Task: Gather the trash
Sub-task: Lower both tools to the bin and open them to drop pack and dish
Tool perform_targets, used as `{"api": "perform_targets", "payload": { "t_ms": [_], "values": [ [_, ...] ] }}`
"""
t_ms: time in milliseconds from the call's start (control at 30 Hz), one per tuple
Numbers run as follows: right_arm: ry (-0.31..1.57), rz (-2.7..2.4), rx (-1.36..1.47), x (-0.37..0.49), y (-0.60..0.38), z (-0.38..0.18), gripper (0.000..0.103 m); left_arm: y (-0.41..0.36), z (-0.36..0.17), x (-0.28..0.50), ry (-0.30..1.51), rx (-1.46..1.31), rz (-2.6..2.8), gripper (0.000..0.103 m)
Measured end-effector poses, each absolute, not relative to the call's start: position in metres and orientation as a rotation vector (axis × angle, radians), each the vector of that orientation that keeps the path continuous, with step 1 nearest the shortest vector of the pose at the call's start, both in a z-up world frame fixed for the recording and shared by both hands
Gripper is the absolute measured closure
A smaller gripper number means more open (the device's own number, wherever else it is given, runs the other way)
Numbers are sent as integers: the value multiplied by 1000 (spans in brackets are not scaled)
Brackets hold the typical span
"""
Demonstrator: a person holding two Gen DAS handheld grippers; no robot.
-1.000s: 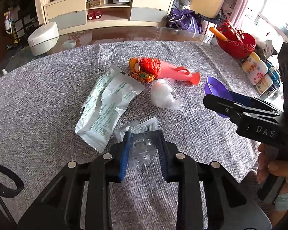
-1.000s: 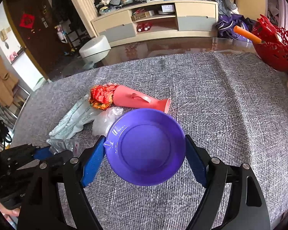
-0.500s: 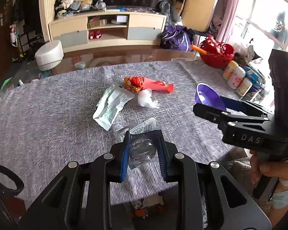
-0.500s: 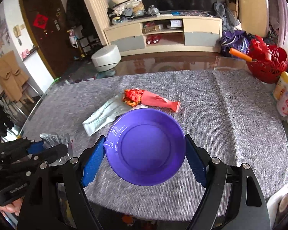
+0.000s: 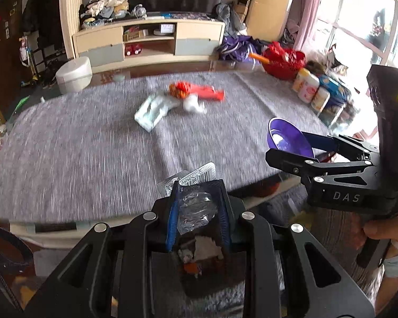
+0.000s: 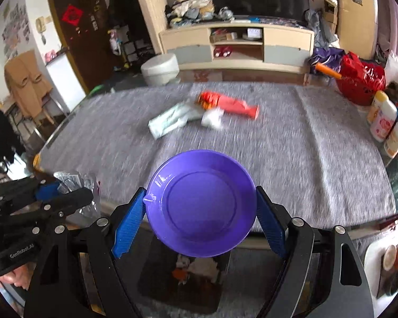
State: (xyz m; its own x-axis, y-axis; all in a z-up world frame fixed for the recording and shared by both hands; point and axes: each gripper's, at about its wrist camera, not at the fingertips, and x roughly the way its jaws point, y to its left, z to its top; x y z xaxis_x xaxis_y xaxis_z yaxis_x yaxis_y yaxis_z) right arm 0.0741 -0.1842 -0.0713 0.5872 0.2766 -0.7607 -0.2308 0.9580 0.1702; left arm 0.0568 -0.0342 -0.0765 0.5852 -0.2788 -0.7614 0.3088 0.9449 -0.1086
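My left gripper (image 5: 197,193) is shut on a clear plastic wrapper (image 5: 196,206) and holds it past the table's near edge, above a dark bin (image 5: 199,262) with trash in it. It also shows in the right wrist view (image 6: 63,190). My right gripper (image 6: 200,206) is shut on a purple plate (image 6: 200,202), held above the same bin (image 6: 185,273); the plate shows in the left wrist view (image 5: 289,139). On the grey tablecloth lie a pale green wrapper (image 5: 152,111), a red-orange wrapper (image 5: 180,90), a pink-red tube (image 5: 209,92) and a white crumpled bag (image 5: 193,105).
A red basket (image 5: 284,62) and several bottles (image 5: 311,88) stand at the table's right edge. The table's near edge (image 5: 53,225) lies just ahead of both grippers. A TV cabinet (image 5: 148,43) and a white round stool (image 5: 74,74) stand beyond the table.
Both grippers have pulled back from the table middle to beyond its near edge, carrying the clear wrapper and the purple plate. The bin on the floor has come into view below them.
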Motion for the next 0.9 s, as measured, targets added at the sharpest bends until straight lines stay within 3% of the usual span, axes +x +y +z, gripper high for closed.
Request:
{"api": "perform_targets", "payload": {
  "t_ms": [633, 900],
  "values": [
    [1135, 313, 114, 28, -175, -196, 22, -28, -212, 9, 1150, -24, -377, 78],
    [1189, 314, 125, 31, -170, -221, 22, -39, -249, 10, 1221, -13, -421, 78]
  ]
}}
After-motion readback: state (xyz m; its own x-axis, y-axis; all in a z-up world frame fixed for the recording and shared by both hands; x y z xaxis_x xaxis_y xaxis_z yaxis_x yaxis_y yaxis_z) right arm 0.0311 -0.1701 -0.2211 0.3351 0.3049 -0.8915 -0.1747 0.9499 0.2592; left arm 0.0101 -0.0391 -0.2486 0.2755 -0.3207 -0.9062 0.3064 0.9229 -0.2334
